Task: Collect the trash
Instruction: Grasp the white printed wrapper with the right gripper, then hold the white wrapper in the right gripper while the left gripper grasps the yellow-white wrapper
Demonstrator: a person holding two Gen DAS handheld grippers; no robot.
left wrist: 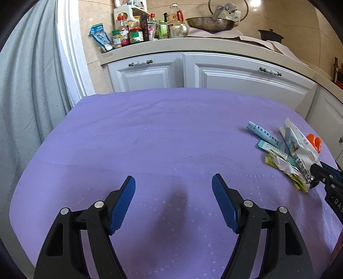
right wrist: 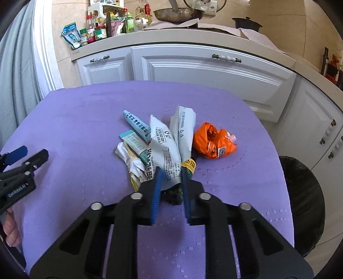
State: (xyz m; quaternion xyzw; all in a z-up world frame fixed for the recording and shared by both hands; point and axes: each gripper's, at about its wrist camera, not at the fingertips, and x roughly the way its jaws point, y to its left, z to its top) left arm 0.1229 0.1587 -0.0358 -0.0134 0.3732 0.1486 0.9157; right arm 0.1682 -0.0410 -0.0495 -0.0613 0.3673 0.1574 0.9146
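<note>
Right gripper (right wrist: pixel 171 171) clamped on the near end of the wrapper pile (right wrist: pixel 163 150): blue pads (right wrist: pixel 157 184) pinching the pale-blue printed pouch (right wrist: pixel 165 148), dark packet with yellow label (right wrist: pixel 188 166) squeezed in alongside. Left gripper (left wrist: pixel 173 182) spread wide, nothing between the fingers, hovering over bare purple tablecloth (left wrist: pixel 160 133), well apart from the pile.

Pile sitting right of centre on the cloth: light-blue sachets (right wrist: pixel 137 123) fanned out at the far left side, crumpled white-yellow wrapper (right wrist: pixel 133 161) at the near left, tall white pouch (right wrist: pixel 184 126) sticking up behind. Orange plastic bag (right wrist: pixel 214 141) balled up just beside the pile on the right, touching or nearly so, hard to tell.

Black bin (right wrist: pixel 304 203) beside the table's right edge, below cloth level. White cabinets (right wrist: pixel 203 70) behind the table, counter above with condiment bottles (right wrist: pixel 103 28) and a wok (right wrist: pixel 179 14). Grey curtain (left wrist: pixel 25 96) at left.
</note>
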